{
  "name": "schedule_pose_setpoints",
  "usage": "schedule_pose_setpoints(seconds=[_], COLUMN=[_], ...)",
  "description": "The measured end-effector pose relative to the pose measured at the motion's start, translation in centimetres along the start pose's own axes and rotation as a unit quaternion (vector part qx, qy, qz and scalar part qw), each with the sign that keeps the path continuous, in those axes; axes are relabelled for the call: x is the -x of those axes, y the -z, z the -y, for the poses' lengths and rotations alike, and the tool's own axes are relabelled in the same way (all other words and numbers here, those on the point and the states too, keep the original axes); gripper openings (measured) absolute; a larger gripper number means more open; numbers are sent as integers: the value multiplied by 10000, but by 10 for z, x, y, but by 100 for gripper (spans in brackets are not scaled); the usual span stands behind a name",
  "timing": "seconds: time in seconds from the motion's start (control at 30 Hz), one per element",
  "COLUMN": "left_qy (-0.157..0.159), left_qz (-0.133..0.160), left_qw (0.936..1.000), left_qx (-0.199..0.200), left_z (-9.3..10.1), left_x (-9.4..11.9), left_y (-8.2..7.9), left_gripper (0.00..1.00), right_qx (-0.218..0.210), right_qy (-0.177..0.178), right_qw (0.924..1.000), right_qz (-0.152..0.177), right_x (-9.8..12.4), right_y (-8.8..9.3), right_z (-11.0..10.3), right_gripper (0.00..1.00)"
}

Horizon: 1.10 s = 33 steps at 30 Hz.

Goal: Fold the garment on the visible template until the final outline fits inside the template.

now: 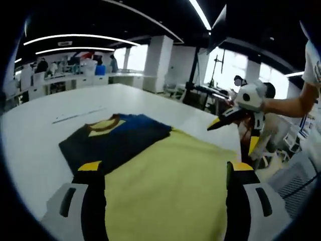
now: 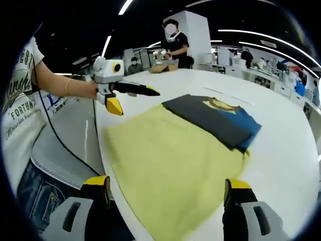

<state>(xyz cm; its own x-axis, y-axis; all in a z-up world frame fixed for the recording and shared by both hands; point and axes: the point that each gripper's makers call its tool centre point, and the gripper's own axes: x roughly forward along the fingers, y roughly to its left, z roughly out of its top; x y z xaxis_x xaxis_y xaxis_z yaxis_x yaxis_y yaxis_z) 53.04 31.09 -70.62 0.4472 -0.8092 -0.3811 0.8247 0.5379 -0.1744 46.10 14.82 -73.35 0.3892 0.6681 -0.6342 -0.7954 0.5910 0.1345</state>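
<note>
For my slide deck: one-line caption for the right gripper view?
Half-folded yellow-and-navy garment on white table; left claw hovers open beside it.

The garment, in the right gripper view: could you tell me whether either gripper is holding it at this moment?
No: the garment lies flat on the white table, the left gripper hovers above its edge, and the right gripper is open around nothing.

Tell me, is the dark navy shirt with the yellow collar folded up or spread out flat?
Folded. The dark navy shirt lies as a compact rectangle with doubled layers at its edge, resting on one end of the flat yellow cloth on the white table.
</note>
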Motion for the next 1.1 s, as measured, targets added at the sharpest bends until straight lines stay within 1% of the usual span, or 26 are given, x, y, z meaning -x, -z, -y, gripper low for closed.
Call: schedule_pose_setpoints(seconds=[0.13, 0.2, 0.3, 0.33, 0.47, 0.57, 0.7, 0.73, 0.77, 0.8, 0.9, 0.97, 1.03, 1.1], left_qy=[27, 58, 105, 148, 313, 328, 371, 386, 381, 386, 401, 410, 488, 500], left_qz=[-83, -184, -313, -400, -528, -694, -771, -907, -979, -976, -1008, -1104, -1230, -1295], left_qw=[10000, 9998, 9992, 9986, 9977, 9962, 9957, 9943, 9938, 9939, 9937, 9924, 9907, 9895], left_qx=[-21, -81, -246, -328, -287, -404, -369, -400, -377, -328, -265, -349, -327, -392], left_z=[6, 11, 17, 20, 29, 31, 38, 40, 41, 43, 47, 49, 53, 55], left_x=[11, 17, 23, 26, 34, 42, 48, 50, 52, 53, 56, 59, 62, 65], left_y=[12, 22, 30, 36, 47, 58, 67, 74, 77, 79, 83, 87, 92, 96], left_gripper=[93, 91, 88, 87, 82, 77, 72, 70, 67, 64, 59, 56, 53, 50], right_qx=[-42, -31, -8, 3, 6, 33, 21, 12, 14, 13, 27, 35, 90, 132], right_qy=[-30, -62, -74, -66, -96, -93, -68, -49, -45, -43, 9, 55, 101, 129], right_qw=[10000, 9999, 9998, 9997, 9997, 9995, 9993, 9992, 9992, 9991, 9989, 9987, 9983, 9979], right_qz=[-64, -137, -204, -215, -232, -303, -374, -391, -403, -419, -475, -503, -574, -621], right_x=[-1, -2, -3, -4, -3, -2, -1, -1, -1, 0, 0, 0, 1, 1], right_y=[6, 12, 17, 19, 24, 31, 38, 40, 42, 43, 49, 51, 55, 58], right_z=[-3, -6, -9, -10, -13, -15, -18, -18, -19, -19, -20, -19, -18, -17], right_gripper=[87, 86, 85, 85, 80, 77, 74, 72, 71, 69, 67, 65, 63, 61])
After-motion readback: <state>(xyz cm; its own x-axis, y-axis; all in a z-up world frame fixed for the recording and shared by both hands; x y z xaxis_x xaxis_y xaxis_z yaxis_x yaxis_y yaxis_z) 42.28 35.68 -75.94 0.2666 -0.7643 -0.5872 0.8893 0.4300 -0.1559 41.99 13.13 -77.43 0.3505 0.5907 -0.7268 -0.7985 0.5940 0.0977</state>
